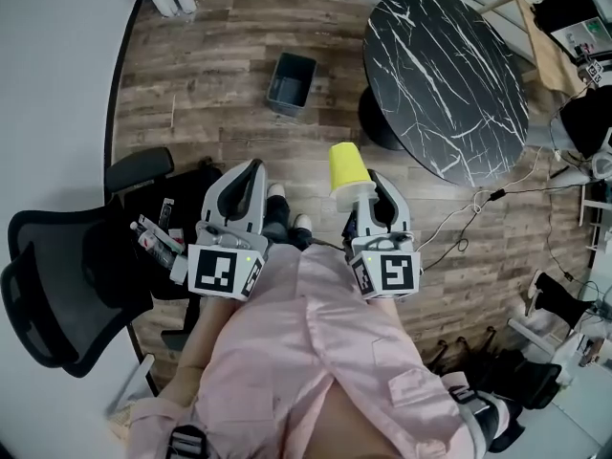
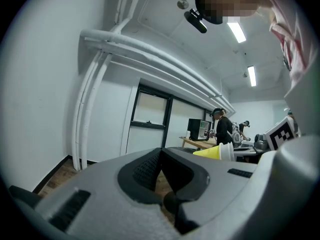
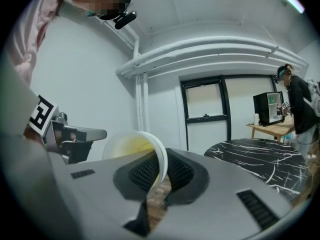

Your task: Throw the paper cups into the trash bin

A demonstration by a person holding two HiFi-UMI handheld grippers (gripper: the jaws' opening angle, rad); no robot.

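One paper cup [image 1: 348, 167] lies level, base pointing forward

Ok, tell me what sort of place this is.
Most likely an office or lab workroom: there is a black mesh office chair, a round marble-patterned table, and a desk with a computer at the far wall.

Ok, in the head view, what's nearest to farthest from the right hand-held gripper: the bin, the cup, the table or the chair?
1. The yellow paper cup, pinched in the right hand-held gripper.
2. The black marble table, just ahead on the right.
3. The trash bin, farther ahead on the floor, to the left.
4. The office chair, far left.
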